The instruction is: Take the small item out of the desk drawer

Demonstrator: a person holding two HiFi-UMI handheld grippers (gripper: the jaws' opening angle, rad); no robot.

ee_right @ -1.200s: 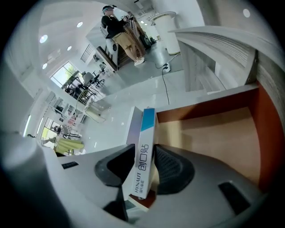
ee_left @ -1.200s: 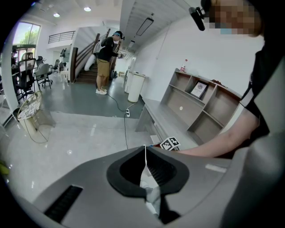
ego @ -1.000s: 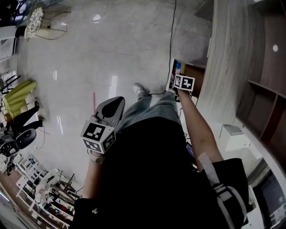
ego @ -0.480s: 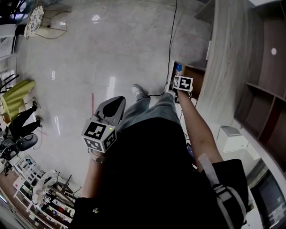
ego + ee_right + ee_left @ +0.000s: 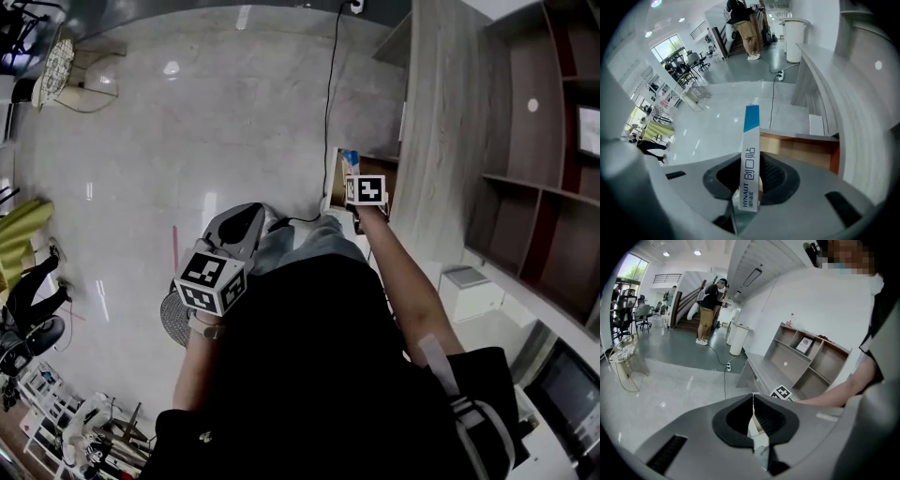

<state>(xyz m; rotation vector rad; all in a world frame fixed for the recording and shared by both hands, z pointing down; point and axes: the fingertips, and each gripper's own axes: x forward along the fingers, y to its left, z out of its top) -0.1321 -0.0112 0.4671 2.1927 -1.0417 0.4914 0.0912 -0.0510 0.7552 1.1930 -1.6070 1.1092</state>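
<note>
Jaws of the right gripper (image 5: 753,159), just closing, pinch the slim white-and-blue cardboard box (image 5: 751,133) lengthwise, its far end above the open wooden desk drawer (image 5: 802,151), while the left gripper (image 5: 753,401), farther off, is pressed together empty.

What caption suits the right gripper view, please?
Hand-held gripper, just closed on a slim box over the open drawer.
</note>
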